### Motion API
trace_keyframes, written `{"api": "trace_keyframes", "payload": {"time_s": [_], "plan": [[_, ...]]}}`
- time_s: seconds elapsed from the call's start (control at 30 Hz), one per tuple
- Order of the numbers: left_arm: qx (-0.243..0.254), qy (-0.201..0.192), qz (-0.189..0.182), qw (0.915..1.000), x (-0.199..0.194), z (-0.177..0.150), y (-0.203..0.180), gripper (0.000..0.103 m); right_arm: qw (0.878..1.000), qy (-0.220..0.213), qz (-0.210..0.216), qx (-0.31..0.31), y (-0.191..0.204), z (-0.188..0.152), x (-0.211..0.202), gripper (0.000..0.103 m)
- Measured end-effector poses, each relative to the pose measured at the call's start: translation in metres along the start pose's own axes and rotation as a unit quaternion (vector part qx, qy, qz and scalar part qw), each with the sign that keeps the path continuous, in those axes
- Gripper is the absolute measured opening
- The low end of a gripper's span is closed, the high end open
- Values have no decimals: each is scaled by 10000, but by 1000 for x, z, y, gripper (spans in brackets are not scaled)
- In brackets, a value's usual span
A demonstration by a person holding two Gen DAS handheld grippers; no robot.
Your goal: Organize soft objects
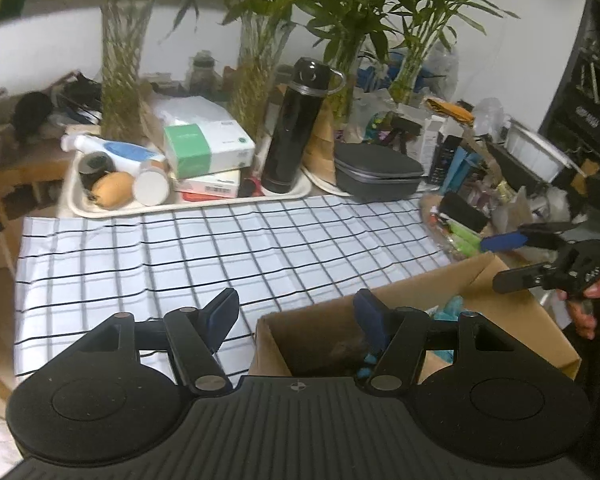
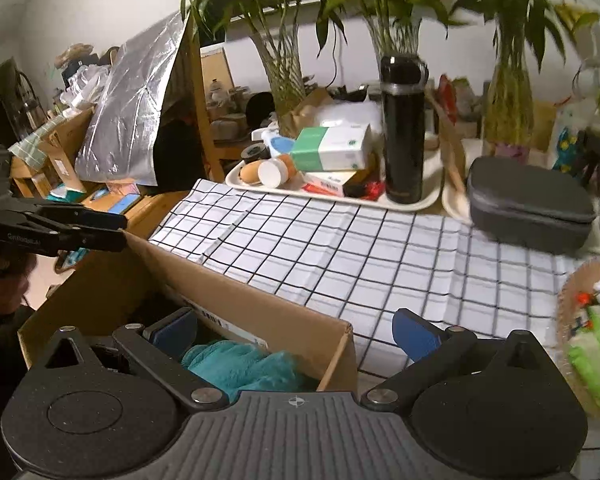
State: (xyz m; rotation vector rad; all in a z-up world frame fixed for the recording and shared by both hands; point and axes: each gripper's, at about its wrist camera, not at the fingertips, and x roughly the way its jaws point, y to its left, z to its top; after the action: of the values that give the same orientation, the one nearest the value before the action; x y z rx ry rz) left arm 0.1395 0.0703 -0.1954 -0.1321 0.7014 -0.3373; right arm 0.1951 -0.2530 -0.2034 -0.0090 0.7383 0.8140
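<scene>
Right up front, the left gripper (image 1: 298, 322) hangs with its blue pads parted wide and nothing between them, straddling the near corner of the cardboard box (image 1: 512, 308). In the other view the right gripper (image 2: 296, 336) has its jaws spread just as far, empty too, one pad over the box and the other over the checked cloth (image 2: 360, 248).

And there's the prize: a teal plush item (image 2: 244, 364) sits inside the box at about 6 o'clock in the right wrist view, directly under the right gripper. In the left wrist view only a scrap of teal peeks out at 5 o'clock.

My read: this is the reach-in, before any grasp. Next, one claw needs to dip into the box, centre on that fluffy fabric and close, clearing the cardboard wall.

At 12 o'clock stands a black flask (image 1: 290, 124) on a tray (image 1: 188, 204), beside a green-and-white carton (image 1: 208, 146); its print is too blurred to read. The box's white label is unreadable as well.
</scene>
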Motion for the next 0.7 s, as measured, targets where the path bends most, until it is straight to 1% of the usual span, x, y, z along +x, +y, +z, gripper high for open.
{"api": "trace_keyframes", "payload": {"time_s": [0.03,0.13,0.27,0.37,0.4,0.47,0.53,0.6,0.63,0.7], "plan": [[-26,0,-97,9999,5,-1,4,64,9999,28,100,100,-4,1,5,103],[-290,-71,-584,9978,14,-4,19,64,9986,40,387,352,-16,2,18,103],[-588,-116,-993,9933,19,-8,33,64,9959,107,768,464,-22,6,33,103],[-838,-192,-1300,9878,22,-14,44,64,9943,157,939,479,-24,9,41,103],[-986,-230,-1422,9846,23,-16,48,63,9938,145,971,518,-25,10,43,103],[-1426,-392,-1698,9743,26,-20,60,64,9919,89,1082,662,-30,13,44,103],[-2032,-529,-2033,9563,31,-26,75,64,9901,14,1149,810,-36,15,46,103],[-2482,-584,-2182,9420,33,-29,87,64,9891,-44,1120,958,-43,17,47,103],[-2641,-594,-2167,9379,34,-30,92,64,9888,-74,1092,1013,-46,17,47,103],[-2767,-627,-2023,9373,34,-31,99,64,9881,-153,1014,1147,-53,18,47,103]]}}
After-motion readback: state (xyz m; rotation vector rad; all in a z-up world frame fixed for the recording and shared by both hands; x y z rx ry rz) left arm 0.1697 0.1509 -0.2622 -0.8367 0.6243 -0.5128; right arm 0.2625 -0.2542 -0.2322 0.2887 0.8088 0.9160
